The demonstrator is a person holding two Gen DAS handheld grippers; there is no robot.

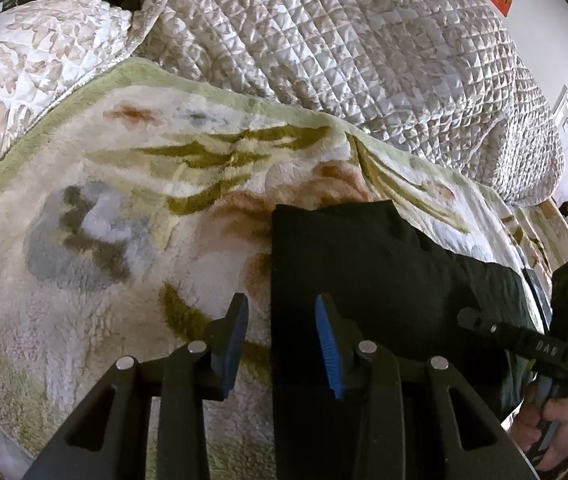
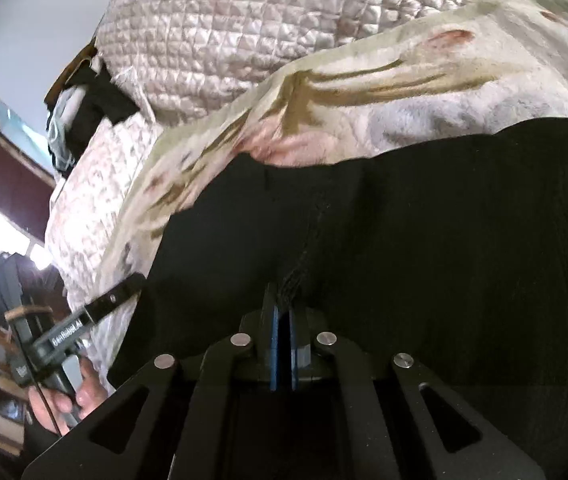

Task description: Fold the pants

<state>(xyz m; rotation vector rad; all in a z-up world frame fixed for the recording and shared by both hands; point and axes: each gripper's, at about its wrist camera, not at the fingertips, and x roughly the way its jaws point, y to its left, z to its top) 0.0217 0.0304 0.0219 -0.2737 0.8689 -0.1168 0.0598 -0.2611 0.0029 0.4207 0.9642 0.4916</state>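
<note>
Black pants (image 1: 367, 264) lie flat on a fluffy cream blanket with a flower pattern (image 1: 124, 208). My left gripper (image 1: 282, 320) is open just above the pants' left edge, one finger over the blanket and one over the cloth. In the right wrist view the pants (image 2: 423, 220) fill the middle and right. My right gripper (image 2: 282, 304) is shut on a pinch of the black pants near a seam. The right gripper also shows at the right edge of the left wrist view (image 1: 467, 316), low on the pants.
A quilted beige bedspread (image 1: 343, 40) is heaped behind the blanket, with a pillow (image 1: 32, 56) at the left. The left gripper and hand show at the lower left of the right wrist view (image 2: 124, 286). Furniture and a window lie beyond the bed.
</note>
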